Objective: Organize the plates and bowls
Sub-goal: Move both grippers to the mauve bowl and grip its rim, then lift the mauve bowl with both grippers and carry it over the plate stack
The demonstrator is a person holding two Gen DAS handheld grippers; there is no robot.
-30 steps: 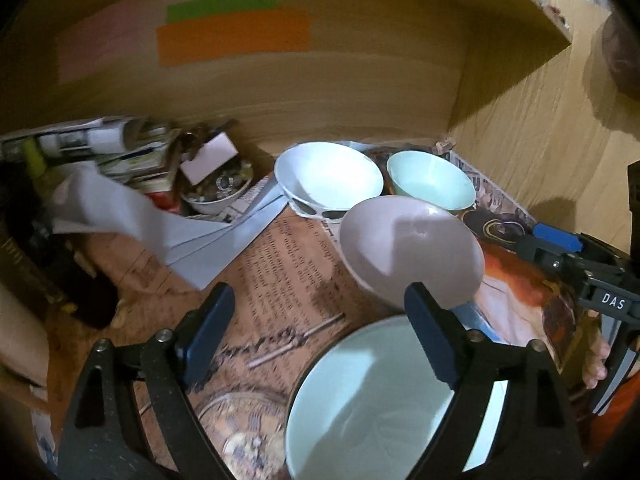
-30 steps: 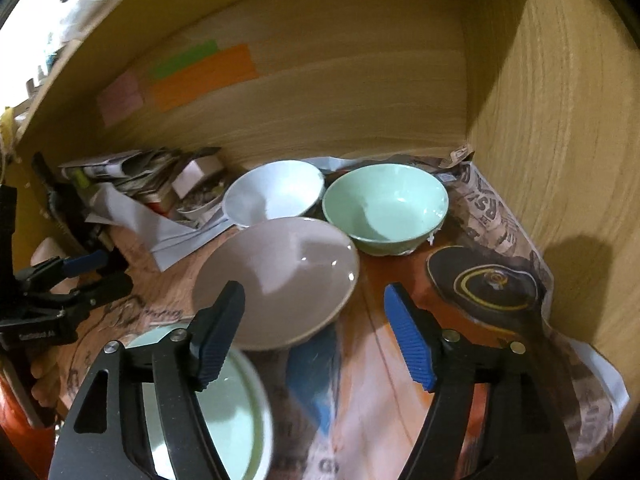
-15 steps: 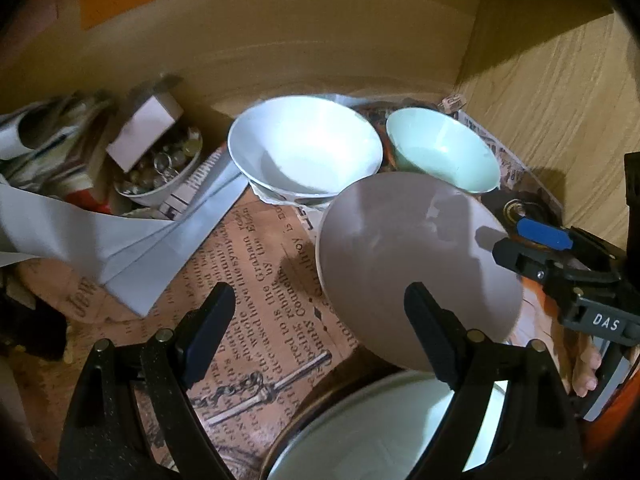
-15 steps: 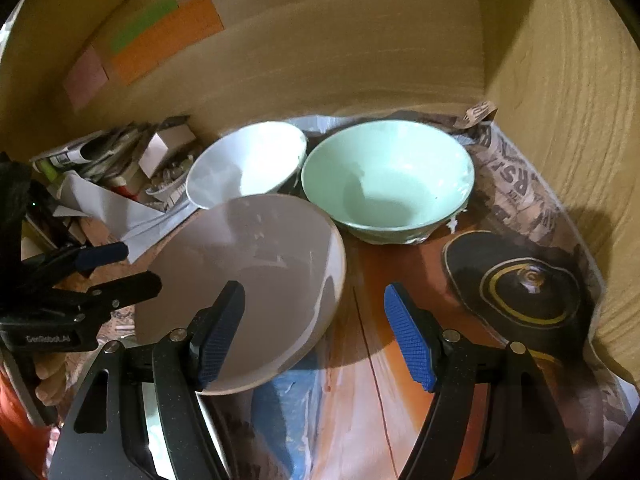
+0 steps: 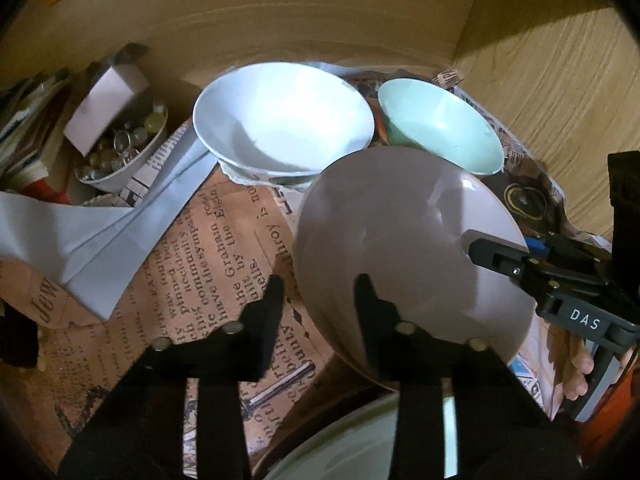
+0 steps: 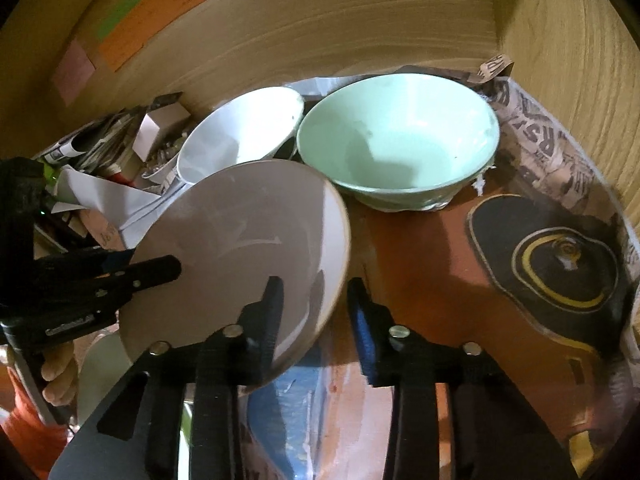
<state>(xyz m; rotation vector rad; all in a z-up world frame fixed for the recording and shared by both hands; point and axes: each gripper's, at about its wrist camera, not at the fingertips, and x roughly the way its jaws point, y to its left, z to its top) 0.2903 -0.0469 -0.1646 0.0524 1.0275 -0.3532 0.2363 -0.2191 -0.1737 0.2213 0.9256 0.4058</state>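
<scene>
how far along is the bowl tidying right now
Nothing looks stacked yet: the white bowl and the green bowl sit side by side at the back. In hand: both grippers, left and right, are closing on opposite rims of the grey bowl, one finger inside, one outside. Left: set it somewhere, then deal with the pale dish nearest the camera.

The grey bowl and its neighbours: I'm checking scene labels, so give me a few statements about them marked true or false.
1. The grey bowl has nothing in it. True.
2. In the right wrist view, the green bowl is left of the white bowl. False: it is to its right.
3. The small dish at the back left holds small trinkets. True.
4. Bare wood lies under the bowls. False: printed newspaper lies there.
</scene>
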